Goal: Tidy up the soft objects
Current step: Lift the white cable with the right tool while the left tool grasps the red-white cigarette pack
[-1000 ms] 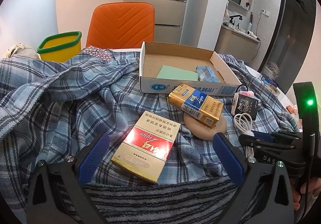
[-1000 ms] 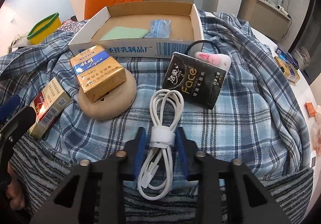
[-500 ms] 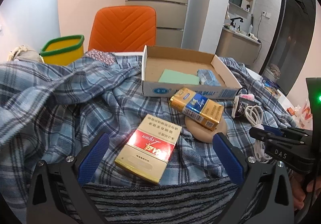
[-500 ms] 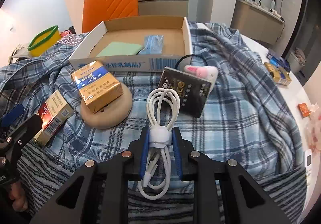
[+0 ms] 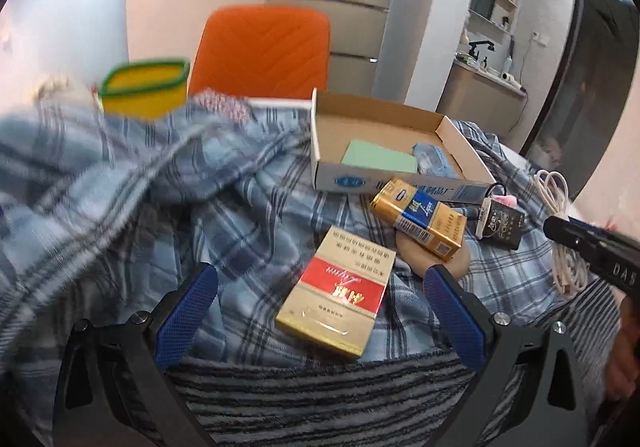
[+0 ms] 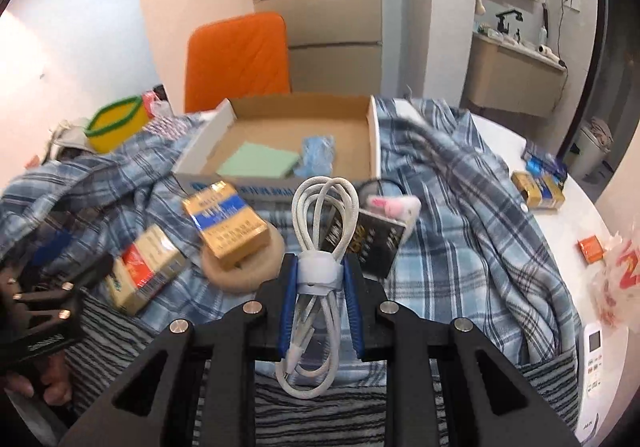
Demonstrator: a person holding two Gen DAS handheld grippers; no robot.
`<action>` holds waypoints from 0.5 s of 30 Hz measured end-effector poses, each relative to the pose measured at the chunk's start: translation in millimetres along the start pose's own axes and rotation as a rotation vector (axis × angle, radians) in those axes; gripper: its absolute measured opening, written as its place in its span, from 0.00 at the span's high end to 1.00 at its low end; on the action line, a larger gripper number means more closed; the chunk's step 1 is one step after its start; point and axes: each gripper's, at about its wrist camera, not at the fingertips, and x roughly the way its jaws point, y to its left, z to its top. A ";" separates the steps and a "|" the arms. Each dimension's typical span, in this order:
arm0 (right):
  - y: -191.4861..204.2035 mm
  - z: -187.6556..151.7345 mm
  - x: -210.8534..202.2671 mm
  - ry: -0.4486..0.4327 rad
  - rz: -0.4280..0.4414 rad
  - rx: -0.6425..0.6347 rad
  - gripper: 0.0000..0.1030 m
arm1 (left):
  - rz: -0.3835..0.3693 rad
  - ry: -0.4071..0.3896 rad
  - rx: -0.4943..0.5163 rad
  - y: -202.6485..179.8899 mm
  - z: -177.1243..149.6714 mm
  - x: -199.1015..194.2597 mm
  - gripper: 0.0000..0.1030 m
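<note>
The right gripper (image 6: pixel 319 283) clamps its blue pads on the white strap of a coiled white charging cable (image 6: pixel 320 231), which hangs clear of the blue plaid blanket (image 6: pixel 460 231) with one loop standing above the jaws and the plug ends drooping below. The left gripper (image 5: pixel 320 311) stands wide with nothing between its pads; a red-and-gold cigarette pack (image 5: pixel 340 295) lies flat on the blanket just ahead of it.

Beyond the held cable sits an open shallow cardboard box (image 6: pixel 374 139), its near wall facing the gripper and its floor mostly bare: two things inside, a pale green flat pad (image 6: pixel 258 161) and a crumpled blue plastic packet (image 6: pixel 318 153). Open floor remains to the right of the packet (the box's right wall borders it).

Between gripper and box, on the blanket: one blue-and-gold cigarette pack (image 6: pixel 226 225) resting on a round tan wooden disc (image 6: pixel 240 271), one black tissue packet (image 6: pixel 372 243), and a pink-and-white soft item (image 6: pixel 394 205) at its far edge. A further gold-and-blue pack (image 6: pixel 538 187) lies well apart on the bare white bench (image 6: pixel 576 207) at right, near the bench's curved rim.

A striped grey towel (image 6: pixel 328 399) covers the near edge. An orange chair (image 6: pixel 238 59) stands behind the box, a yellow green-rimmed basket (image 6: pixel 114 123) at far left.
</note>
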 end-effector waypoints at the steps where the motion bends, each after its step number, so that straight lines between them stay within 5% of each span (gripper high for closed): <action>1: 3.1 0.8 -1.6 -0.009 0.003 -0.008 0.76 | 0.009 0.003 -0.008 1.6 -0.4 1.0 0.01; 13: 5.1 -9.6 -2.5 -0.012 0.089 -0.029 0.76 | -0.008 0.089 0.058 -11.3 4.4 25.6 0.02; 15: 3.5 -12.0 -4.5 -0.022 0.086 -0.037 0.76 | 0.006 0.108 0.064 -12.9 4.5 31.2 0.13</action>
